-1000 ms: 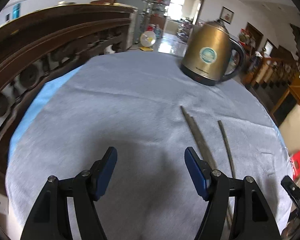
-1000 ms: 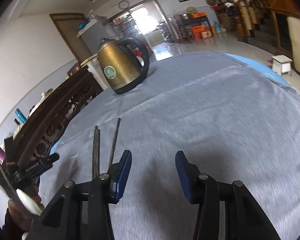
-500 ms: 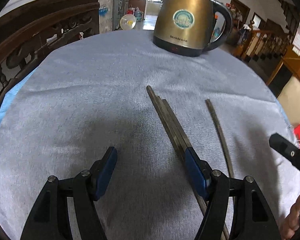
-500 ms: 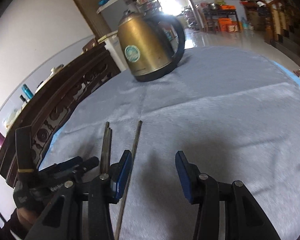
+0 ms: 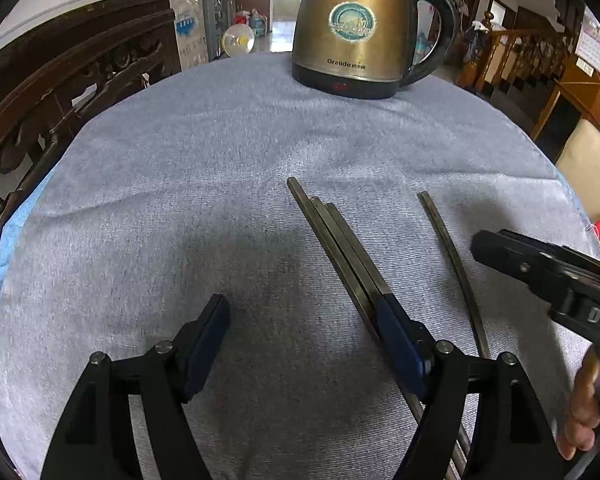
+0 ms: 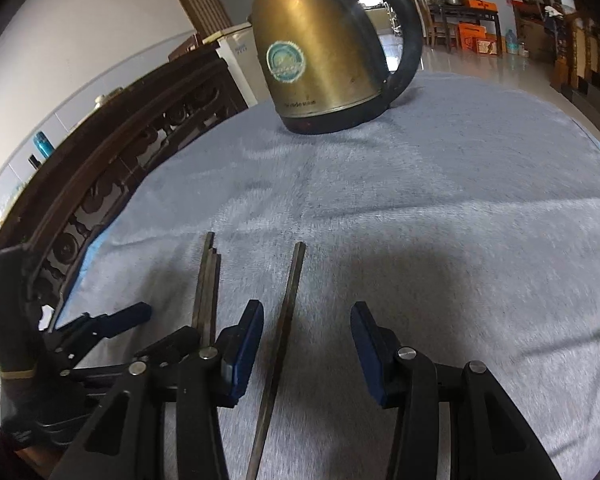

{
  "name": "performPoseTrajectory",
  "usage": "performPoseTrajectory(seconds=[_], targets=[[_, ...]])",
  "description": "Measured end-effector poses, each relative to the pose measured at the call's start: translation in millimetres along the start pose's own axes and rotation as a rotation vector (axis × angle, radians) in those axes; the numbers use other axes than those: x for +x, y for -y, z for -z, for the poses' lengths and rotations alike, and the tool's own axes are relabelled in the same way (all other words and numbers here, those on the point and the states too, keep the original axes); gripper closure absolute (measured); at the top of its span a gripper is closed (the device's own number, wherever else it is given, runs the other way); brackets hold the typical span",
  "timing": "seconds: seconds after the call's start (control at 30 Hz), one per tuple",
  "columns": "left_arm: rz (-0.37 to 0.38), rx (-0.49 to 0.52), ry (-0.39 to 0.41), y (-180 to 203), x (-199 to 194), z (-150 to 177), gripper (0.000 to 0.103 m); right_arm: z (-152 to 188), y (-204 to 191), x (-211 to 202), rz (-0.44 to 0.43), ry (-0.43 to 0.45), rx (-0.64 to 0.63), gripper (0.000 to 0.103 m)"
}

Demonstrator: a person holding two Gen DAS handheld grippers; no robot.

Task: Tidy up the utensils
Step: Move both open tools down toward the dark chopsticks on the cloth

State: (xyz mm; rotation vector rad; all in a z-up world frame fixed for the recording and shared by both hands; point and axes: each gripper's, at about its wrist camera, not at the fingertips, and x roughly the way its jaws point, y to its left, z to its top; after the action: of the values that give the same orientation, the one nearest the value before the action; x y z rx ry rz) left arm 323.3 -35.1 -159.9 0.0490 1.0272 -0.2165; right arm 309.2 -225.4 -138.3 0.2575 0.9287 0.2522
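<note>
Dark, slim chopsticks (image 5: 340, 248): probably three bunched, one apart (image 6: 288, 300).

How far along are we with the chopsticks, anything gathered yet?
Partly there. Done: three chopsticks already lie bunched side by side on the grey cloth. In hand: nothing is gripped; the right gripper straddles the lone chopstick, jaws open, while the left gripper, whose jaws have just been opening, sits beside the bunch. Left: bring the stray one over to the group.
</note>
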Motion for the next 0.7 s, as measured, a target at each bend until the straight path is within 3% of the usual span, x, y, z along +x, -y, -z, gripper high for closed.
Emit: performPoseTrajectory(seconds=[0.2, 0.23, 0.27, 0.43, 0.53, 0.6, 0.7], targets=[[-0.015, 0.024, -0.066, -8, -1, -5, 0.028, -6, 0, 5, 0.004, -0.002, 0.009, 0.054], [-0.073, 0.036, -0.115, -11, 1, -4, 0.027, -7, 1, 4, 0.004, -0.003, 0.009, 0.054], [-0.078, 0.047, -0.106, -15, -2, -3, 0.028, -8, 1, 4, 0.004, -0.004, 0.010, 0.054], [0.001, -0.041, -0.129, -35, -8, -7, 0.030, -12, -2, 8, 0.010, -0.012, 0.003, 0.054], [0.004, -0.051, -0.104, -31, -8, -15, 0.030, -15, -8, 18, 0.031, -0.049, -0.010, 0.055], [0.024, -0.051, -0.104, -24, -3, -20, 0.030, -15, -13, 24, 0.076, -0.060, -0.045, 0.073], [0.018, -0.038, -0.105, -10, 5, -22, 0.030, -16, -16, 23, 0.106, -0.069, -0.094, 0.081]])
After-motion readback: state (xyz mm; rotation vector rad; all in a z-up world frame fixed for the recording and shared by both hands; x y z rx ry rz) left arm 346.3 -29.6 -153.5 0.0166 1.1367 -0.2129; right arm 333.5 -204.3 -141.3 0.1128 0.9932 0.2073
